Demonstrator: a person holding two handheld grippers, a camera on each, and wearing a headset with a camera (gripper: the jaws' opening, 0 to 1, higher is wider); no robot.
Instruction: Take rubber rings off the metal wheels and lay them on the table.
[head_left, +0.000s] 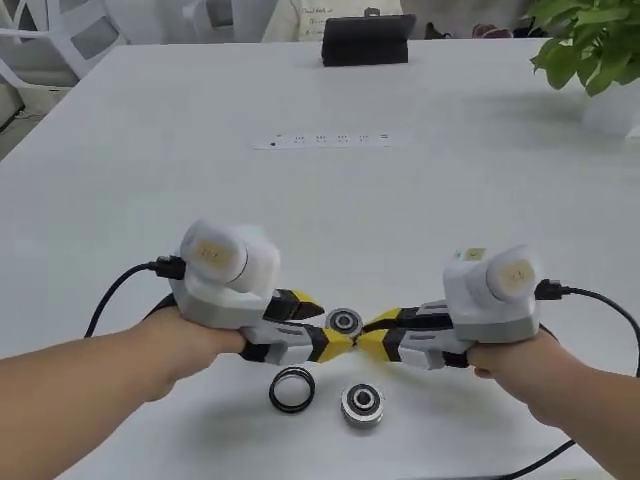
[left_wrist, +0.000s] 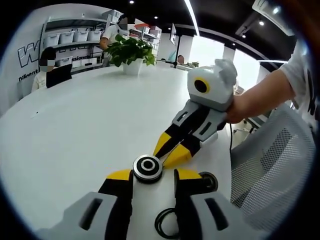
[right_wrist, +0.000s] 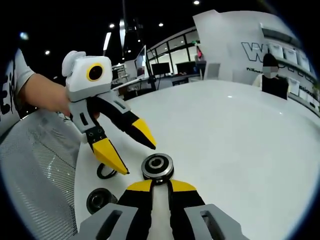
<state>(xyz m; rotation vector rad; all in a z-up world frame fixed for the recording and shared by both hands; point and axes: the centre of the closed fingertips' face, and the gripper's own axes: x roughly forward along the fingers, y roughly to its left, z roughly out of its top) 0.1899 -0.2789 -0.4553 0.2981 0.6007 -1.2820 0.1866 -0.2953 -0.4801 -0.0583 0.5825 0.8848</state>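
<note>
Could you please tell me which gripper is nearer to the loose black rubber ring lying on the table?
Left. The loose black rubber ring lies just beneath the tongs of the left gripper. The right gripper points in from the opposite side, farther from it.

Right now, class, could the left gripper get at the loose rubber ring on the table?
Probably yes. The left gripper has open jaws, and the rubber ring lies flat on the table close by, apart from the neighbouring wheel, with nothing over it.

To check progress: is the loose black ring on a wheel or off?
Off. The ring lies flat on the table, empty inside, beside a wheel and apart from it.
</note>
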